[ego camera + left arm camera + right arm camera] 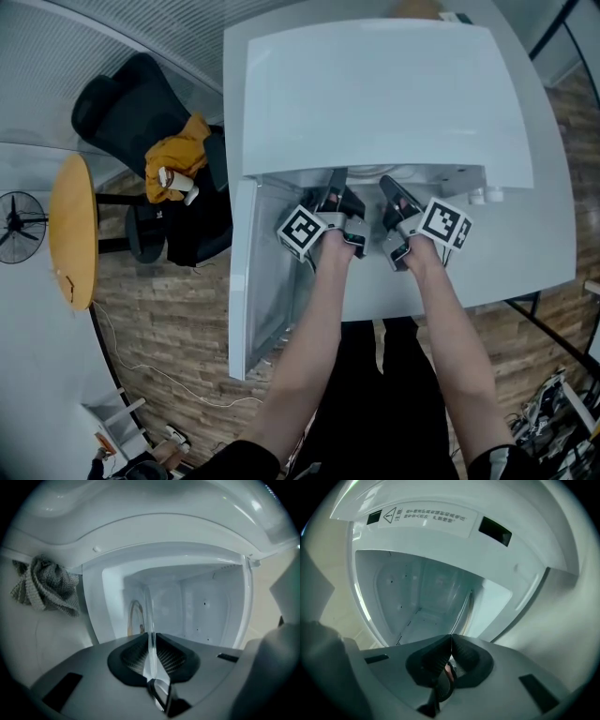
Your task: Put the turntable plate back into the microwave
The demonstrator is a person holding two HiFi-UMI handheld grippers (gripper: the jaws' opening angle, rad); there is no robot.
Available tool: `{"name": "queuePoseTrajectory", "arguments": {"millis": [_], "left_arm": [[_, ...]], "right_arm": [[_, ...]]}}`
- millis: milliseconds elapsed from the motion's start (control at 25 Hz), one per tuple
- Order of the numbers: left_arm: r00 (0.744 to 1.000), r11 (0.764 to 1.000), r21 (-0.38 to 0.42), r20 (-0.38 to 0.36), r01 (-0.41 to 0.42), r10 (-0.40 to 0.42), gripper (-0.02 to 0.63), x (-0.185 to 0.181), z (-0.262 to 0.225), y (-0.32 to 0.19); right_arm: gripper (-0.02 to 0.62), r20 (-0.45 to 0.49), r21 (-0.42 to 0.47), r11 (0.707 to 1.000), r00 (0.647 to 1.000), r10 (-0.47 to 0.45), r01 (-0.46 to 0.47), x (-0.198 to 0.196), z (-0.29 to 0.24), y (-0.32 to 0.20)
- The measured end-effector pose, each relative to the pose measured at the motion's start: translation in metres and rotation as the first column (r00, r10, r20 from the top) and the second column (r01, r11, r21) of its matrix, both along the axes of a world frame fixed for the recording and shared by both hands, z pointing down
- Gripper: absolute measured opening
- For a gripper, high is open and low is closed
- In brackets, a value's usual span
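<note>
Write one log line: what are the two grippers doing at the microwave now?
left gripper: shut on turntable plate | right gripper: shut | microwave: door open

Warning-triangle label on microwave frame; print probably Chinese, unreadable.

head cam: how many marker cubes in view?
2. One marker cube on the left claw, the other cube on the right claw, both at the microwave's open front. None seem hidden.
</note>
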State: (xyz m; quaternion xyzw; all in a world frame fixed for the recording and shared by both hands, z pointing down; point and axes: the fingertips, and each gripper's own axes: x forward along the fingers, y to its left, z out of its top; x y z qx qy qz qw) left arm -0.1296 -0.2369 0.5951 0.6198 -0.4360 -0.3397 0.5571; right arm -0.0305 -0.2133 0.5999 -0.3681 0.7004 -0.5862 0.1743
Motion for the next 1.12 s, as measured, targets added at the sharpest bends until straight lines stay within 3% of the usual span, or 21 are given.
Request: {"name": "queuePoseTrajectory", "arguments": {"millis": [200,320,520,760,960,1120], "left_arm": [[1.0,1.0,-0.017,-0.004,0.011,-0.011,0.046,-0.002,0.002,0.0],[1.0,1.0,-0.019,-0.003,0.012,-0.012,0.046,-0.002,0.002,0.001],[1.0,1.0,-0.021,-0.014,0.019,-0.019,0.046,-0.002,0.002,0.002],[1.0,0.999,-0.035,0.031,-0.003,0.005,0.048,-0.002,0.002,0.005],[0.998,0.999,-0.046,0.05,-0.03,0.032,0.1,0.0,0.001,0.012],[0.999,0.998,-0.062,0.041,-0.027,0.03,0.103,0.0,0.004,0.021]], "right_arm": [[-0.006,0.086,0.0,1.0,0.996,0.028,-0.028,0.0,-0.002,-0.001],[0.044,0.156,-0.006,0.999,0.987,0.045,-0.045,0.0,-0.003,0.0],[0.037,0.176,-0.023,0.999,0.983,0.05,-0.047,-0.003,-0.002,-0.003],[0.029,0.193,-0.011,0.997,0.978,0.077,-0.077,-0.003,-0.003,-0.003],[0.023,0.195,-0.028,0.993,0.974,0.115,-0.112,0.0,-0.002,-0.002],[0.021,0.178,-0.047,0.991,0.975,0.133,-0.126,0.005,0.003,-0.004]]}}
